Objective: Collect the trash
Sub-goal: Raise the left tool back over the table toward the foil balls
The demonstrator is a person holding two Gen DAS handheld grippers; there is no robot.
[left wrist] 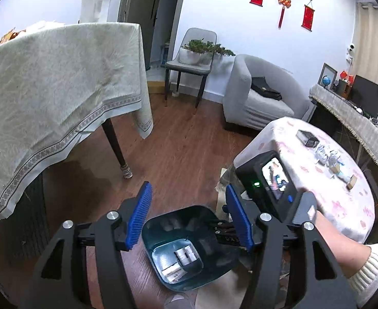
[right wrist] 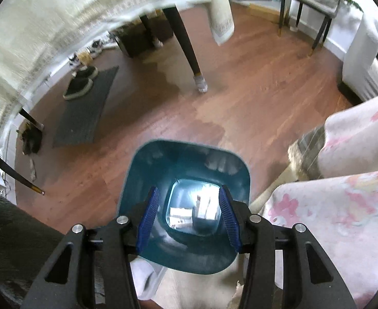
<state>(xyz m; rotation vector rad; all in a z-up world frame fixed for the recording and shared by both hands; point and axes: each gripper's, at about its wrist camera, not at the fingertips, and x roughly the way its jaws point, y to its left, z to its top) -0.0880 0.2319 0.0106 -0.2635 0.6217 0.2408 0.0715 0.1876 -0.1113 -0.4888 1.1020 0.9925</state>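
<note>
Left wrist view: the left gripper [left wrist: 189, 215] hangs wide open and empty above the teal bin [left wrist: 189, 247], which stands on the wood floor [left wrist: 178, 139] just below its fingertips. White boxes [left wrist: 182, 258] lie in the bin's bottom. To the right, the right gripper [left wrist: 274, 188] shows only its back, so its state cannot be told here. Beyond it, on the pink-clothed table [left wrist: 343, 200], more trash [left wrist: 329, 158] lies far right, nearer the right hand than the left.

Right wrist view: the right gripper [right wrist: 189, 216] is wide open, holding nothing, pointing straight down into the bin [right wrist: 186, 164]. The boxes [right wrist: 192, 209] lie directly between its fingers, deep below. The table [right wrist: 338, 216] edge sits just right, so the next reach likely goes right.
</note>
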